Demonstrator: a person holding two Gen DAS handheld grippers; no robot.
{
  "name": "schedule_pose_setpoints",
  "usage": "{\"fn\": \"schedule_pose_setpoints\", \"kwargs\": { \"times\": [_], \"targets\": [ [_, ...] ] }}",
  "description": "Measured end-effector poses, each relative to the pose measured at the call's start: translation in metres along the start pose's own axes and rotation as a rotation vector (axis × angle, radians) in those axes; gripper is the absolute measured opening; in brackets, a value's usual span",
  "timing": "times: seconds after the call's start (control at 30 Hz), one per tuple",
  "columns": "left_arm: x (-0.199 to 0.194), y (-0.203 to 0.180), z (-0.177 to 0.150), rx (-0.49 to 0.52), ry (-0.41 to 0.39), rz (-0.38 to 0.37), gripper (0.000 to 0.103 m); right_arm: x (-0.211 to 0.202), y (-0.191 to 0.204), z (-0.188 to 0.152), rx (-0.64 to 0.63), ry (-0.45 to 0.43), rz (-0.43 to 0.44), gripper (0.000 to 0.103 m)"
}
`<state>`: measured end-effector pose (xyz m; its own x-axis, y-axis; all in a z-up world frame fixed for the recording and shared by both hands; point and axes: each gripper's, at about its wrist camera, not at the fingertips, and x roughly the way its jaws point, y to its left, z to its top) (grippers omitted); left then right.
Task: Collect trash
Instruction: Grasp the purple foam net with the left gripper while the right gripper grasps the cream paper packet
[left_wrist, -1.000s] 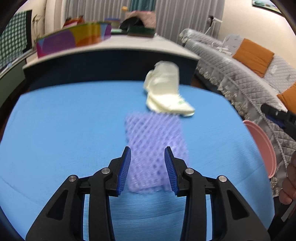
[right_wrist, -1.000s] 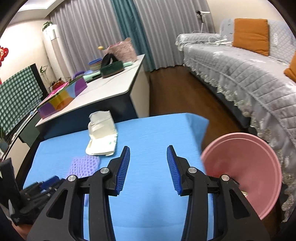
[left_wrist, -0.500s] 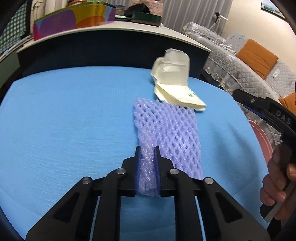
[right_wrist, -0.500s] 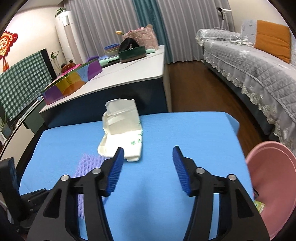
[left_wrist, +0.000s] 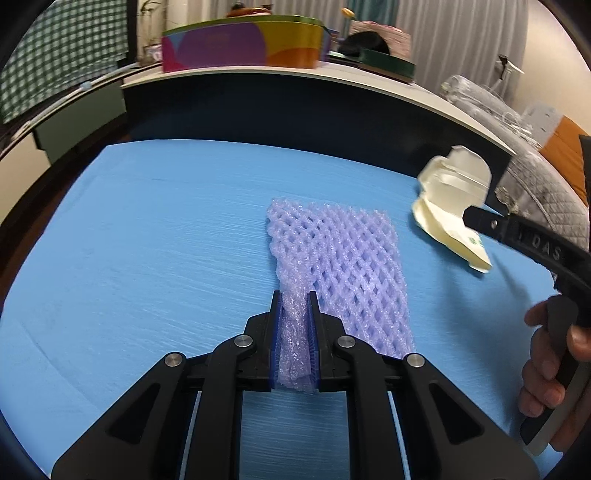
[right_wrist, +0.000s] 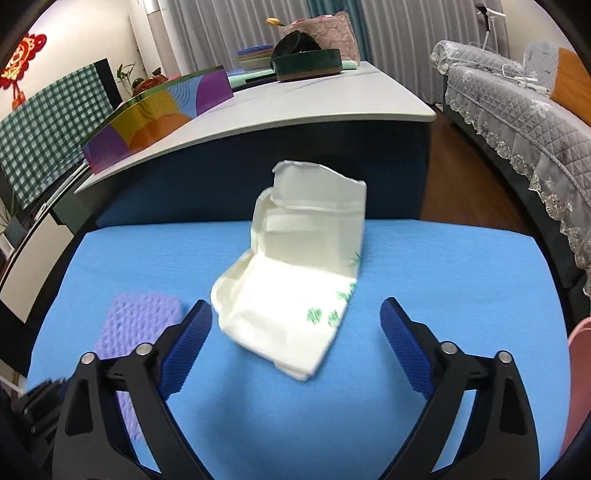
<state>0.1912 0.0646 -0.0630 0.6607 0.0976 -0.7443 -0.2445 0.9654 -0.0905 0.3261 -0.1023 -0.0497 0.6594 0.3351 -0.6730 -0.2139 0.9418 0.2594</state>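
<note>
A purple foam net sleeve (left_wrist: 340, 266) lies on the blue table (left_wrist: 147, 240); it also shows in the right wrist view (right_wrist: 136, 328). My left gripper (left_wrist: 294, 299) is shut on the sleeve's near left edge. A crumpled cream wrapper with green print (right_wrist: 295, 280) lies on the table, its far part standing up; it also shows in the left wrist view (left_wrist: 450, 206). My right gripper (right_wrist: 297, 314) is wide open and empty, with the wrapper's near end between its fingers. The right gripper's body shows at the right of the left wrist view (left_wrist: 532, 243).
A pink bin (right_wrist: 580, 369) stands off the table's right edge. Behind the blue table is a higher white-topped counter (right_wrist: 314, 107) with a colourful box (right_wrist: 159, 114) and a dark green tray (right_wrist: 306, 64). A grey quilted sofa (right_wrist: 517, 114) is at the right.
My left gripper closed on the purple sleeve's edge. My right gripper swung left from the pink bin, moved up to the cream wrapper and opened wider around it.
</note>
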Motion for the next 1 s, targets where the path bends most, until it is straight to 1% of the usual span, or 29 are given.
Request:
{"fn": "schedule_pose_setpoints", "kwargs": {
  "times": [0.1, 0.23, 0.33, 0.47, 0.5, 0.57, 0.63, 0.67, 0.7, 0.73, 0.83, 0.93, 1.0],
  "targets": [
    [0.001, 0.006, -0.001, -0.007, 0.004, -0.006, 0.012, 0.005, -0.005, 0.014, 0.016, -0.028, -0.022, 0.094],
    [0.004, 0.001, 0.000, 0.010, 0.005, -0.015, 0.012, 0.017, -0.020, 0.031, 0.041, -0.044, -0.031, 0.095],
    [0.005, 0.001, 0.001, 0.008, 0.008, -0.019, 0.012, 0.027, -0.026, 0.040, 0.032, -0.034, -0.006, 0.095],
    [0.006, 0.002, 0.002, 0.010, 0.009, -0.018, 0.013, 0.036, -0.022, 0.048, -0.023, -0.029, 0.017, 0.094],
    [0.006, 0.001, 0.002, 0.013, 0.009, -0.016, 0.012, 0.038, -0.021, 0.049, -0.033, -0.025, 0.026, 0.091],
    [0.006, 0.000, 0.003, 0.016, 0.008, -0.014, 0.012, 0.040, -0.021, 0.048, -0.047, -0.014, 0.037, 0.080],
    [0.005, 0.000, 0.003, 0.017, 0.008, -0.013, 0.012, 0.039, -0.023, 0.045, -0.048, -0.009, 0.033, 0.058],
    [0.005, -0.001, 0.003, 0.018, 0.008, -0.013, 0.012, 0.038, -0.024, 0.044, -0.041, -0.005, 0.039, 0.053],
    [0.005, -0.001, 0.002, 0.019, 0.007, -0.013, 0.012, 0.037, -0.025, 0.043, -0.038, -0.002, 0.046, 0.042],
    [0.005, -0.001, 0.002, 0.020, 0.006, -0.013, 0.012, 0.034, -0.025, 0.042, -0.038, -0.001, 0.051, 0.034],
    [0.005, -0.001, 0.002, 0.021, 0.004, -0.012, 0.013, 0.019, -0.023, 0.038, -0.058, -0.023, 0.059, 0.025],
    [0.004, -0.001, 0.001, 0.024, 0.000, -0.012, 0.012, -0.001, -0.019, 0.036, -0.084, -0.055, 0.059, 0.019],
    [0.002, -0.001, 0.001, 0.025, -0.007, -0.014, 0.012, -0.019, -0.015, 0.034, -0.098, -0.076, 0.057, 0.018]
  ]
}}
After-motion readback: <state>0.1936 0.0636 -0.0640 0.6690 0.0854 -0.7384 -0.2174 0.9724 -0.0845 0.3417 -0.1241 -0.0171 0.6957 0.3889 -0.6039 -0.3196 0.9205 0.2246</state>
